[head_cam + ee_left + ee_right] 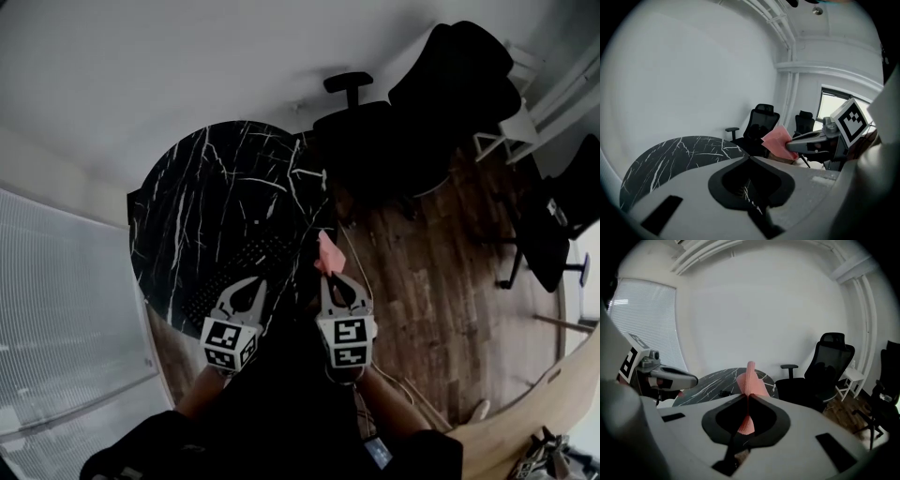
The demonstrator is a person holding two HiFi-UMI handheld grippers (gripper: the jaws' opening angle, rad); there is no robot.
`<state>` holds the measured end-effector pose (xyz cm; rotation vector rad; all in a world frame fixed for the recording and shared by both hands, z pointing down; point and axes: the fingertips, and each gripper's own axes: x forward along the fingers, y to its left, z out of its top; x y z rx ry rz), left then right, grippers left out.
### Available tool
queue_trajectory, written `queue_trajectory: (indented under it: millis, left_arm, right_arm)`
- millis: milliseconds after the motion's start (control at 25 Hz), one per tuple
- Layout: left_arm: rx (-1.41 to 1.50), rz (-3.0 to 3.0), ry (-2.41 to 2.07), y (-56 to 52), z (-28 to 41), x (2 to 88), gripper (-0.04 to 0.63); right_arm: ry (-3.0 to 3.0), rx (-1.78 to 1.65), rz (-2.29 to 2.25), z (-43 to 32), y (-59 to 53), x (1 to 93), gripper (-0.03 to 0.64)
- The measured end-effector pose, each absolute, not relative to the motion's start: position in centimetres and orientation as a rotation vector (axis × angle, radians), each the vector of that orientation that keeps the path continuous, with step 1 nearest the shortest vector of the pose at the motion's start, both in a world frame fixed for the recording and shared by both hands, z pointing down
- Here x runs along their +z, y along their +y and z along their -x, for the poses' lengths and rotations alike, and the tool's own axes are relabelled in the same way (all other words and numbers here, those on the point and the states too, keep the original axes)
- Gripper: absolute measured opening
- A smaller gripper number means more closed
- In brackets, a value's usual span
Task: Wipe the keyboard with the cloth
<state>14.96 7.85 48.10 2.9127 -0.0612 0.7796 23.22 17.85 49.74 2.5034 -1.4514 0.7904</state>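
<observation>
No text, brand, number or sign could be read. The cubes on the left gripper (251, 284) and right gripper (331, 278) carried black-and-white square markers: coded patterns, no letters. Key legends on the keyboard (236, 270) were too dark to read.

Grey left gripper (251, 283) and right gripper (331, 277), black-and-white marker cubes (230, 344), dark clothing (281, 412).

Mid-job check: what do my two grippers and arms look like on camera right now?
The left gripper and the right gripper match: light grey bodies, each with a black teardrop-shaped opening behind tapering jaws. Each carries a white cube with black square markers. The dark sleeves end above the forearms.
</observation>
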Motion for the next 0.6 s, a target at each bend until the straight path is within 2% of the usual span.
queue_trajectory:
  millis: [280,600]
  left_arm:
    - [0.818,-2.867,-0.011,4.9,-14.9,50.6,-0.003]
    - [0.923,-2.739,-0.235,2.1,-14.7,55.9,-0.003]
  right_arm:
    - [-1.424,0.827,-2.346,-23.4,14.0,52.3,0.008]
    - [-1.528,0.896,-2.116,-24.7,10.2,58.0,0.008]
